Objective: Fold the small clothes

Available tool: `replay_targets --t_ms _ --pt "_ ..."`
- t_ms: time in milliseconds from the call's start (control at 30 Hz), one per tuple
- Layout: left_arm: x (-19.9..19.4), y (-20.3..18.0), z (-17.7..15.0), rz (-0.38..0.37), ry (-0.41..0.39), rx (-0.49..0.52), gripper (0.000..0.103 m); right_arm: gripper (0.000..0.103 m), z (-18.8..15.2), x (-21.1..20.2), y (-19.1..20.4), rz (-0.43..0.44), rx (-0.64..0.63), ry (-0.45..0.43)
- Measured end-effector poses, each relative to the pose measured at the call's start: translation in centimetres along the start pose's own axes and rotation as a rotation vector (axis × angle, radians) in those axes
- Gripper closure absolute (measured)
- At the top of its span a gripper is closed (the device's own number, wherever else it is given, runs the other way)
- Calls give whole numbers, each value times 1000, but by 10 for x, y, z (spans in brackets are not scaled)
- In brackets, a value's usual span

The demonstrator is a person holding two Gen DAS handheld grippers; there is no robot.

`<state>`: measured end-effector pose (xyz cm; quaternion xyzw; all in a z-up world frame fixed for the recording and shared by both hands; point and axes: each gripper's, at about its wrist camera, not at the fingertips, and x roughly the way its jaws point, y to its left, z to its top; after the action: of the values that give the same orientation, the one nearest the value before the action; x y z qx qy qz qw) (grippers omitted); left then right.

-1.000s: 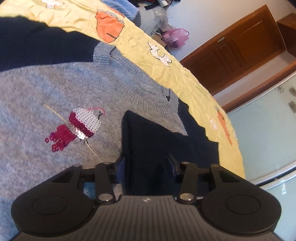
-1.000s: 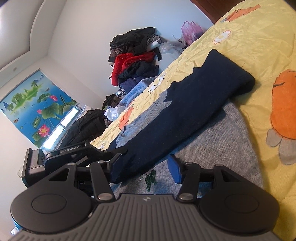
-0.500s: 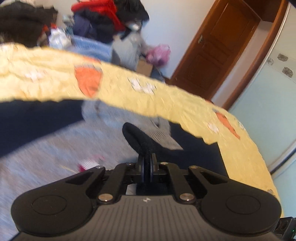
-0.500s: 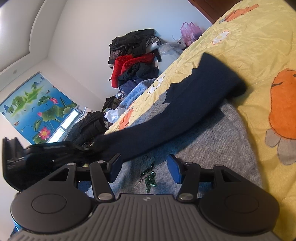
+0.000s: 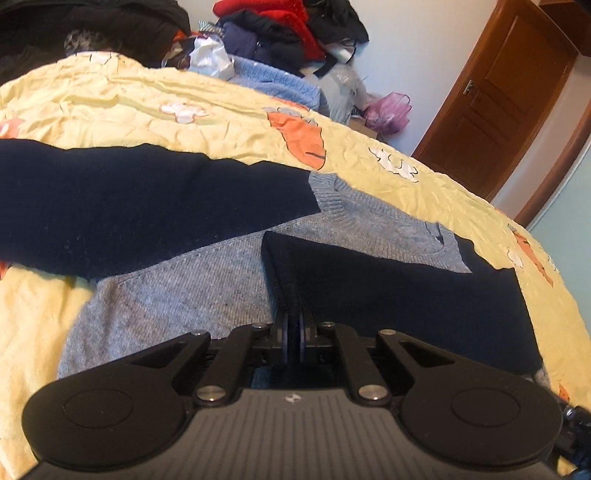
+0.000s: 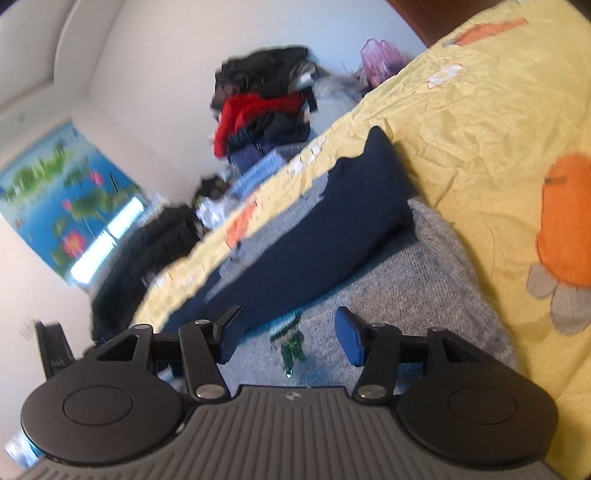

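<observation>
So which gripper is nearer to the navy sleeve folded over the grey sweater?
Left. The left gripper is shut on the navy sleeve. The right gripper is open above the grey sweater, apart from it.

A yellow bedsheet (image 5: 229, 110) with orange prints covers the bed, with a clothes heap (image 5: 280, 33), wooden door (image 5: 491, 99) and lotus poster (image 6: 62, 206) behind.

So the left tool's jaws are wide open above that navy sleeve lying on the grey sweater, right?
Not quite. In the left wrist view the left gripper has its jaws shut, pinching the navy sleeve on the grey sweater. The rest is right.
</observation>
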<state>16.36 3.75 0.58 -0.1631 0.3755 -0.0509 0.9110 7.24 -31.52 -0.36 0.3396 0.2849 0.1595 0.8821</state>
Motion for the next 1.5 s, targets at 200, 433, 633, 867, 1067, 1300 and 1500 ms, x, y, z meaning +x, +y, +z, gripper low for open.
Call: replay_targets --t_ms 200,433,633,867,1067,1300,1500 --pt "-4 -3 -17 3 -74 38 98 29 52 23 33 -80 -195 -32" --pt "-3 7 -15 -39 -68 -16 97 31 93 103 19 -326 -308 62" --pt "-2 10 -15 -46 -66 -26 96 32 78 105 9 -334 -493 43" --pt "-29 16 -13 -56 -104 44 95 31 82 104 9 -322 -469 36" --pt "-91 94 0 35 -207 -88 94 30 84 100 4 -297 -437 25" --pt "-130 275 22 241 -332 -761 93 30 83 100 5 -310 -452 27" --pt "-112 341 50 214 -206 -873 93 30 81 101 8 -310 -454 26"
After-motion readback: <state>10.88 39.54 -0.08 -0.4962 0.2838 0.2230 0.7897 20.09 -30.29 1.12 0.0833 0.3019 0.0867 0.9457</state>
